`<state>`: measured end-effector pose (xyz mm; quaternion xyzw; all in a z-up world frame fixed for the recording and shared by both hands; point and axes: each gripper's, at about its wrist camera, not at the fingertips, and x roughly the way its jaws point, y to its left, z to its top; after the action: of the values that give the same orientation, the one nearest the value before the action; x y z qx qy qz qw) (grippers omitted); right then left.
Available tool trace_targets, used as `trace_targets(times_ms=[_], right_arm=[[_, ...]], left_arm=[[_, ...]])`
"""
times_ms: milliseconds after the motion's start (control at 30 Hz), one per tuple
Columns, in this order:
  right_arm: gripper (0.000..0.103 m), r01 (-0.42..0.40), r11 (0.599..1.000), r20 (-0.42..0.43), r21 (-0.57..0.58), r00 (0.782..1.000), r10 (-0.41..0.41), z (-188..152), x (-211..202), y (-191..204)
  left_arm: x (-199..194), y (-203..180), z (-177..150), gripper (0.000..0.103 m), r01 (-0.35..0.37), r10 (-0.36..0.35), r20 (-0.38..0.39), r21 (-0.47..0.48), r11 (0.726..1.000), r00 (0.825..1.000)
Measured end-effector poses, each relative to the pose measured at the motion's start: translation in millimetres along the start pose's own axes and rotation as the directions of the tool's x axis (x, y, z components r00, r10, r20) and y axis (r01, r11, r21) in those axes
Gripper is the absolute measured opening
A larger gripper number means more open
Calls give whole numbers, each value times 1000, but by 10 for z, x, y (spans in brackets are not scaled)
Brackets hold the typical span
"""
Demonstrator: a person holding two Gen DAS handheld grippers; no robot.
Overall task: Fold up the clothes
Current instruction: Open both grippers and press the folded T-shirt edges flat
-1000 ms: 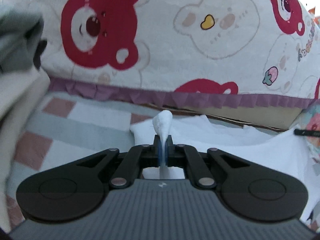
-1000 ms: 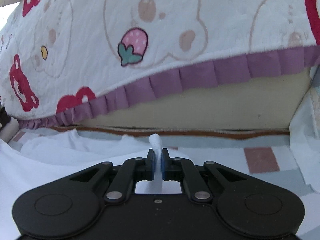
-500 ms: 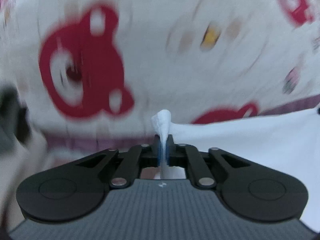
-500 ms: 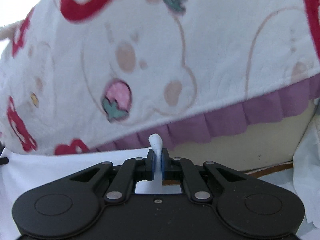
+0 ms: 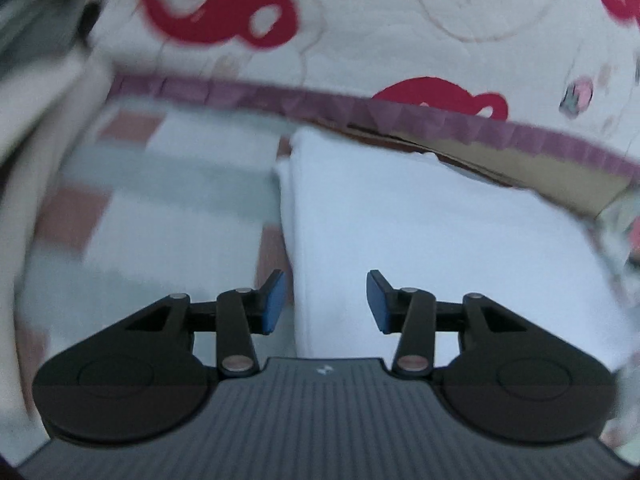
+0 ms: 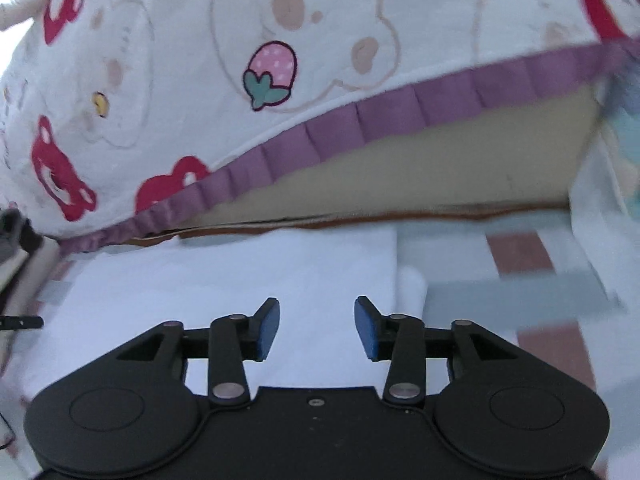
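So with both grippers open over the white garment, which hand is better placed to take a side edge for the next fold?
Probably the left. The left gripper sits right at the white garment's side edge. The right gripper is over the middle of the cloth, its edge off to the side. Both have just been opening, nothing between them.

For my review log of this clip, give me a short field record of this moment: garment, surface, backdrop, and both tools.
garment: white garment, folded flat on the bed
surface: checked sheet, pink, grey and white squares
backdrop: bear-print blanket with purple frill
left tool: jaws just opened, nothing between the pads, over the garment's left edge
right tool: jaws just opened, nothing gripped, over the garment near its right edge
fold step: cloth released
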<state>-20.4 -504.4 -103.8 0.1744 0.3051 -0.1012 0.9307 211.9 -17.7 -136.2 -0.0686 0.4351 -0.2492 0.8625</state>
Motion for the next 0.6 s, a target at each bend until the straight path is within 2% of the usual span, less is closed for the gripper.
trace_targets(times_ms=[33,133,200,267,333,367,500,567,600], right_arm=[[57,0,1000,2,27,1000,0,-118,-51,-29],[57,38,996,-45,80,998,-35,-363,-57,-142],[57,108,987,-59,118,993,-102,-447,-78,-181],[57,127,980,-53,156,991,-120,-520,-170,-191],[57,137,981,-58,139,990,-130,-614,-247,-142],[57,143,982,-62,125,989,-136,-662,-281,-114],[57,174,976,-69,128,984,-166,-868,-397,-26],[57,181,972,-83,153,982,-169,-975,-427,8],[57,187,969,-91,159,980,-175,-1029,-436,32]], left_arm=[[-62,74,-65,44,0,-1,-15,-29,1000,1000],[-229,280,-262,44,-25,20,-55,-95,995,998],[-334,442,-401,44,9,-25,-73,-209,978,997],[-391,554,-510,47,80,-114,-92,-314,946,989],[-431,646,-606,51,160,-220,-103,-414,896,970],[-447,677,-640,51,181,-250,-99,-445,877,963],[-402,692,-681,52,171,-243,-96,-469,866,965],[-336,691,-680,53,193,-277,-100,-500,844,955],[-304,689,-682,57,213,-306,-105,-509,834,946]])
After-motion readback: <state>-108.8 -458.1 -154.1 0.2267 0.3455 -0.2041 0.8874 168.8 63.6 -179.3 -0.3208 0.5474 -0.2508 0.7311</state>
